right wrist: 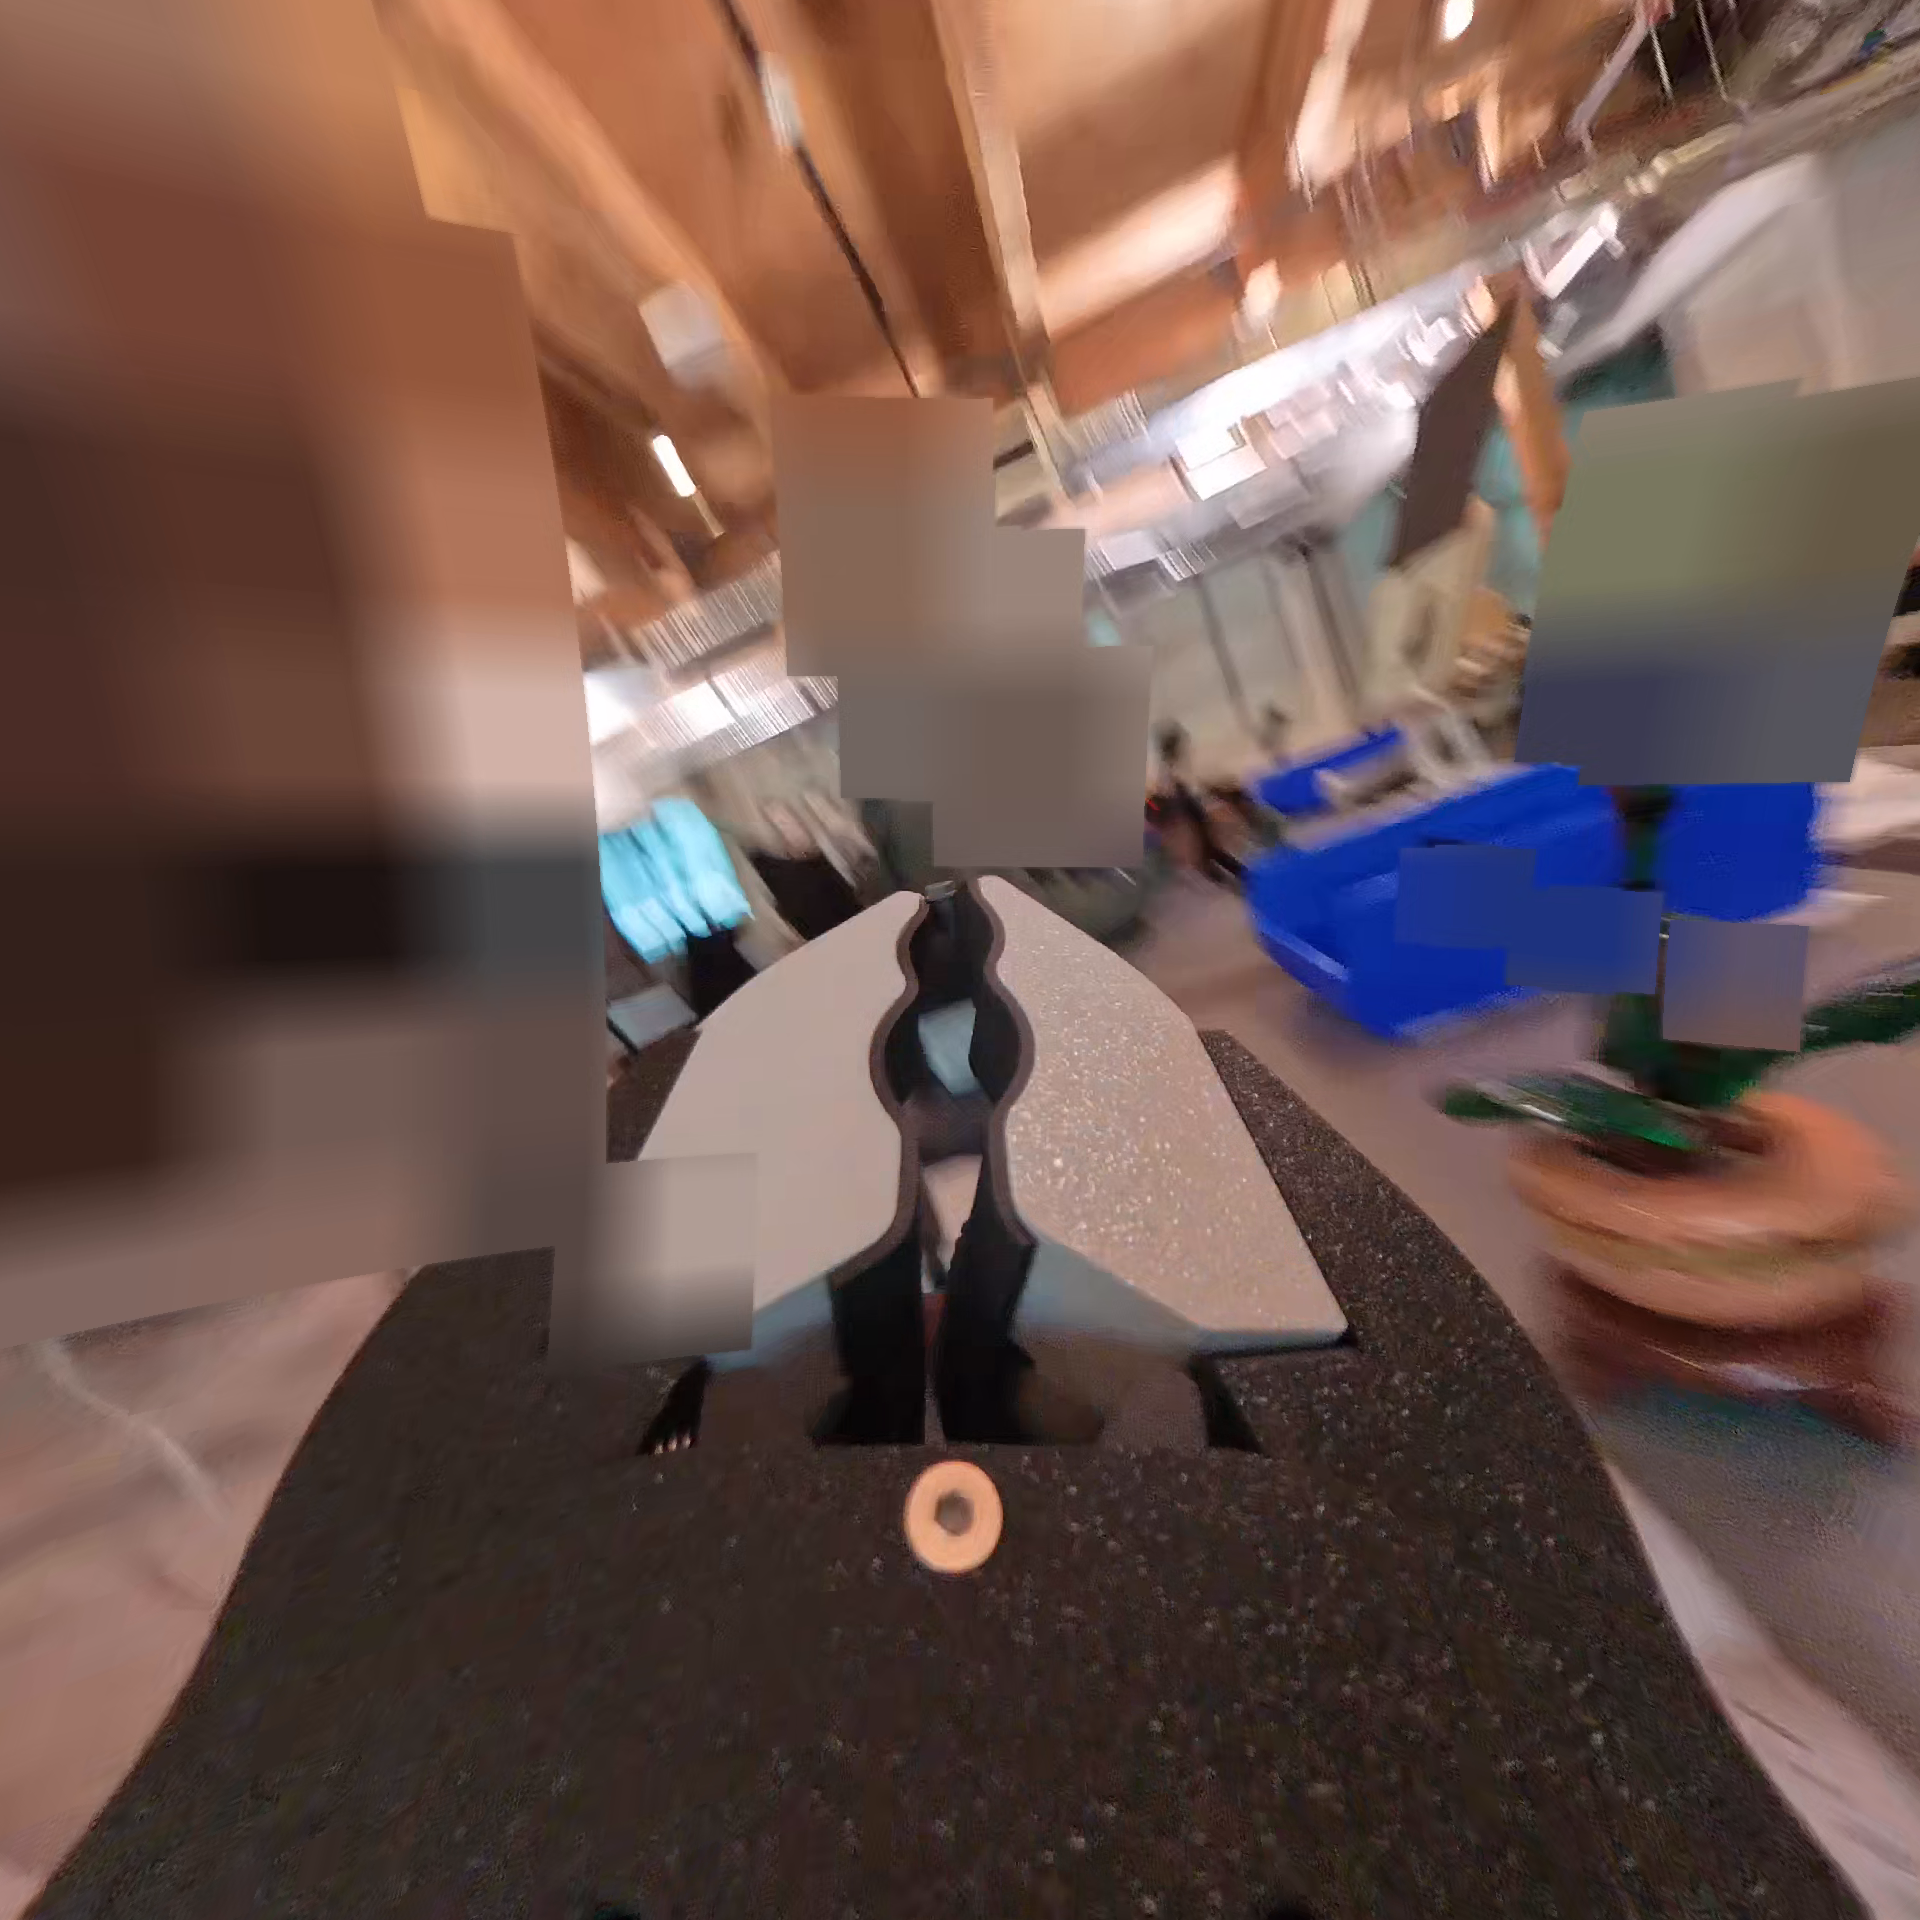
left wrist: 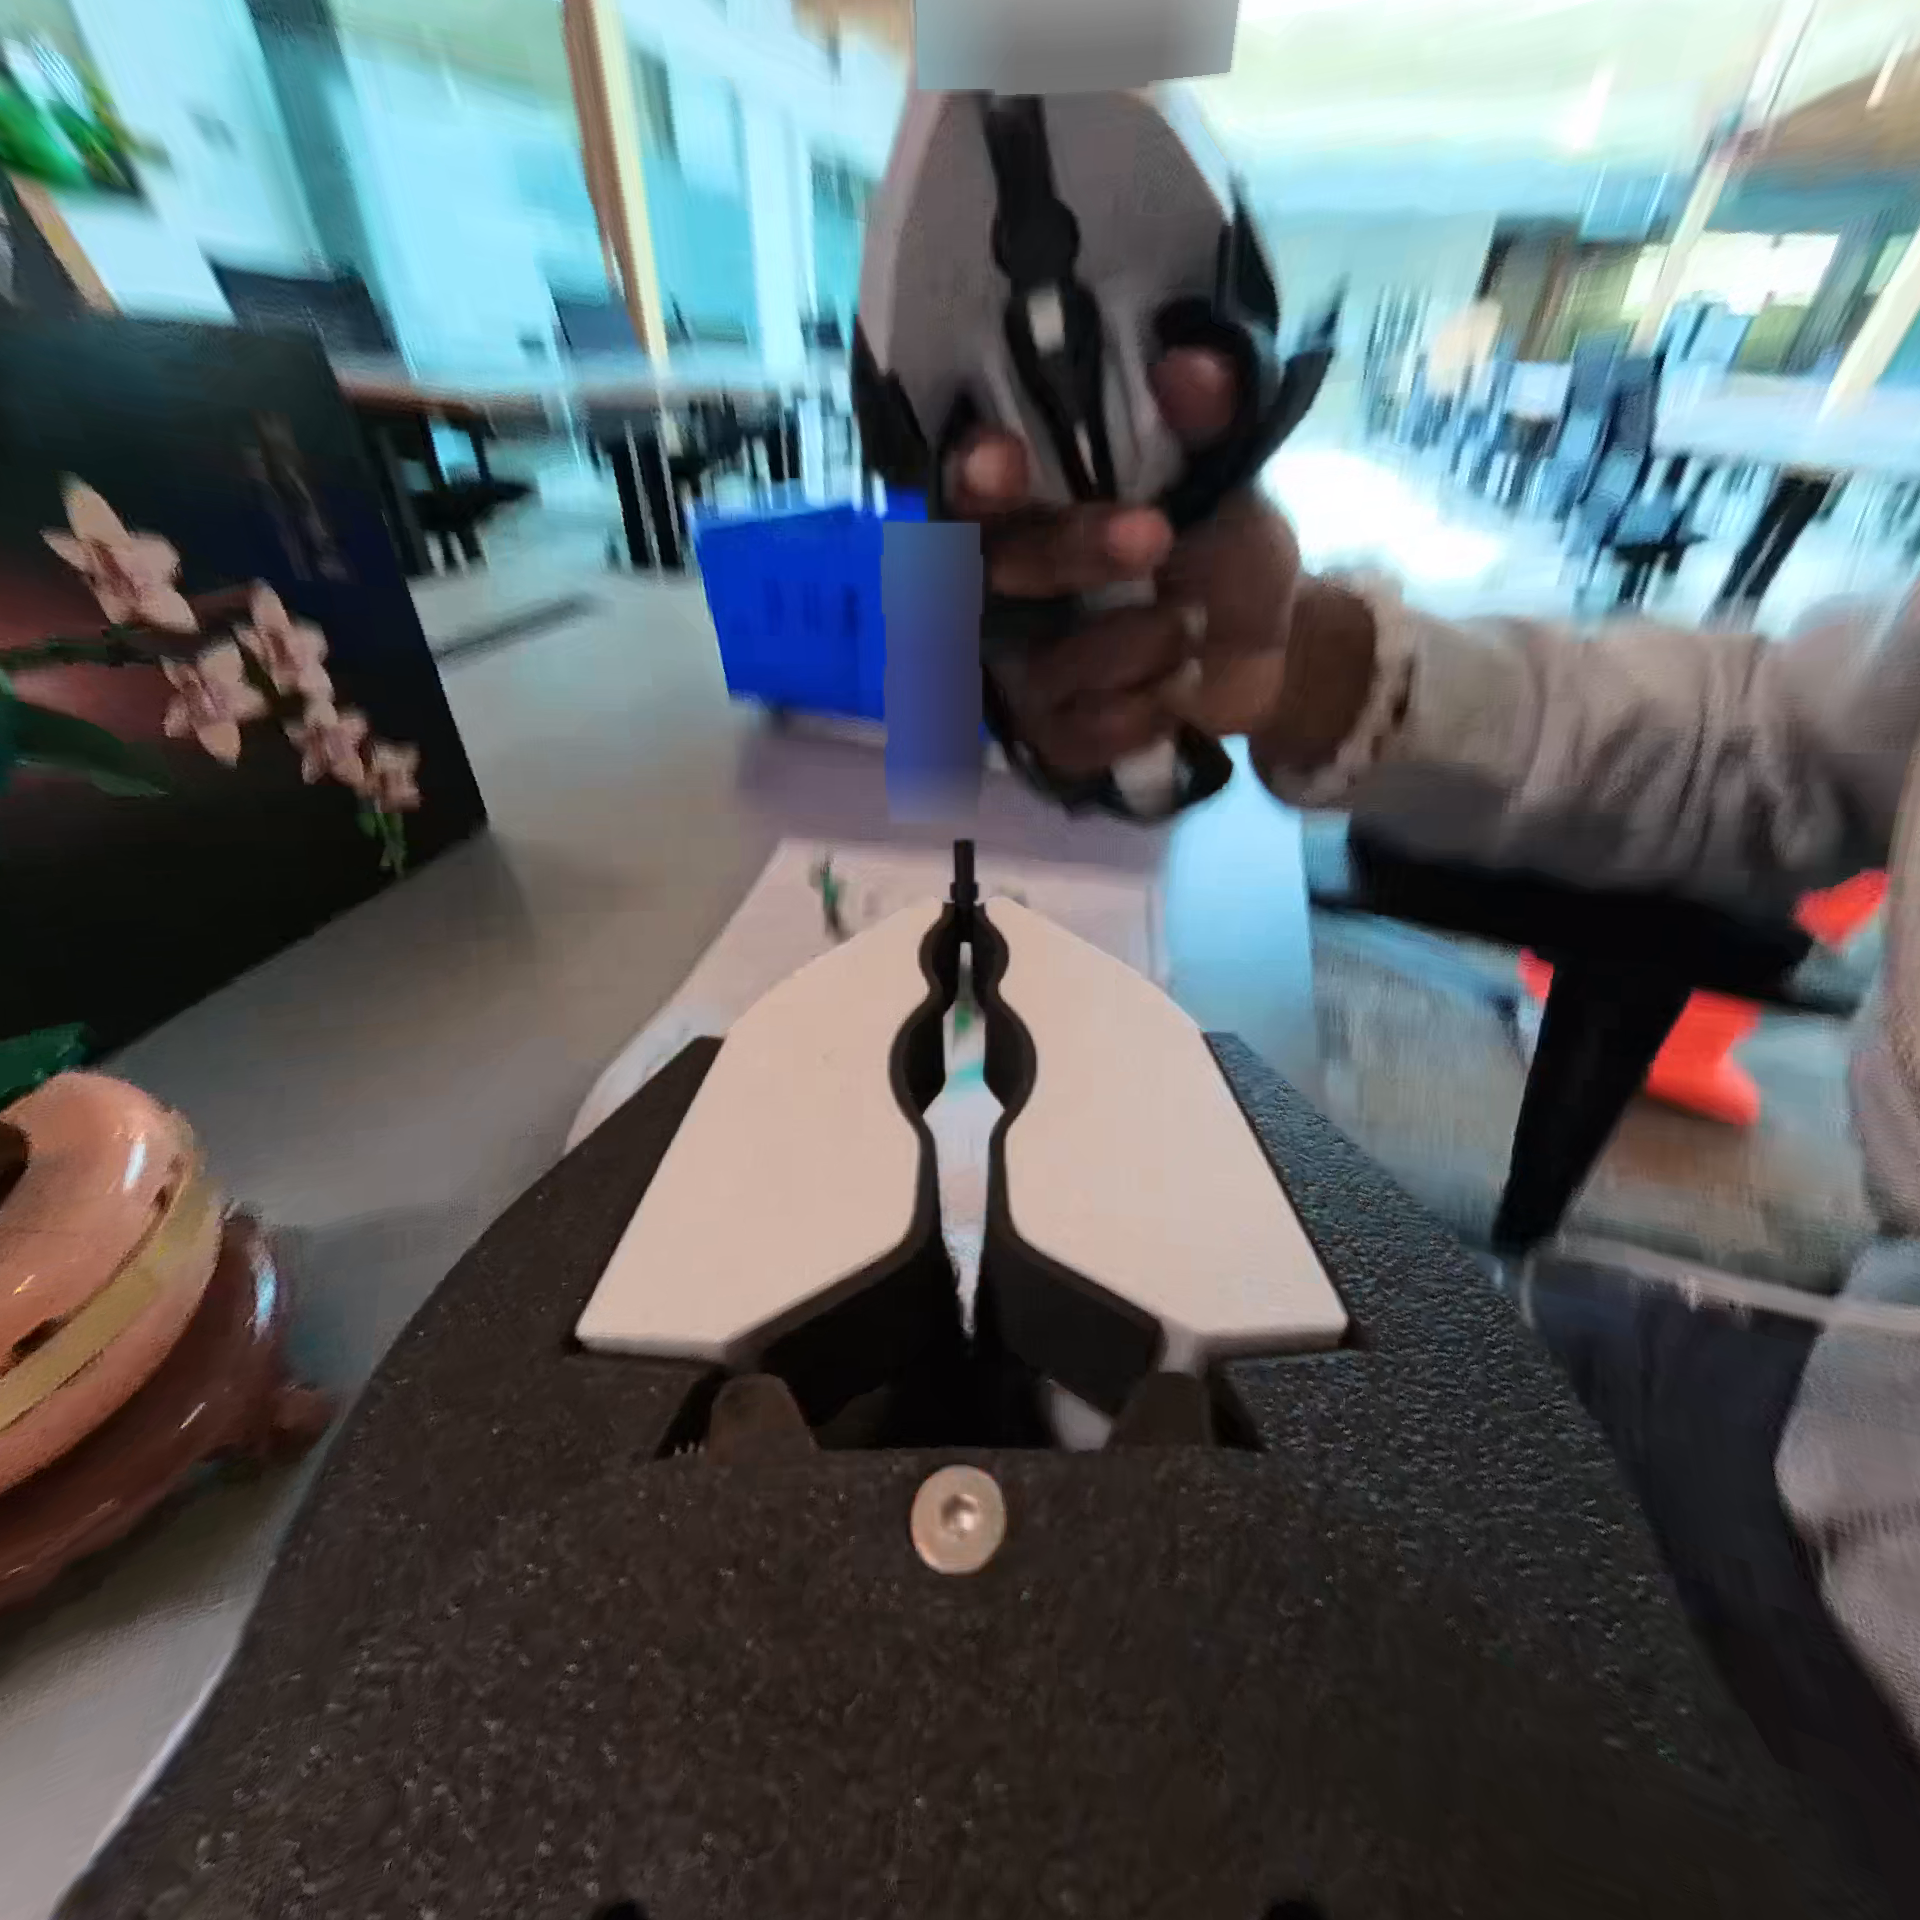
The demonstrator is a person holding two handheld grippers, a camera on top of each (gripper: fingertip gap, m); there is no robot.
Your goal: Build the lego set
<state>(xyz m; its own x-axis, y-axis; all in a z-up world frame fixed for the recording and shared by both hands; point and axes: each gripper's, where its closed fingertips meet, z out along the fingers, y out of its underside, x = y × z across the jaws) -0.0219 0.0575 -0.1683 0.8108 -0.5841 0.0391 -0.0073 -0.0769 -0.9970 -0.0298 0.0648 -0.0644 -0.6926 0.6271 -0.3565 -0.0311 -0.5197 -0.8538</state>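
- Two handheld grippers are in play; the left gripper (left wrist: 964, 909) has its fingers (left wrist: 831, 1091) pinched together on a thin black pin (left wrist: 963, 873), which pokes out beyond the fingertips above a white sheet (left wrist: 748, 935) on the grey surface (left wrist: 416, 1018).
- Close at its left stands a pink and brown flower pot (left wrist: 94, 1299) with pale blossoms (left wrist: 218, 665); a sideways swing could knock it.
- Farther off, the right gripper (left wrist: 1049, 312) is held high in a person's hand (left wrist: 1122, 623); its fingers look nearly together, with a small grey-tipped piece (right wrist: 940, 888) seemingly at the tips, though blur leaves the hold uncertain.
- Heavy motion blur suggests fast movement; the slim pin, gripped only at its base, could slip or tilt.
- Beyond sits a blue bin (left wrist: 800, 613).
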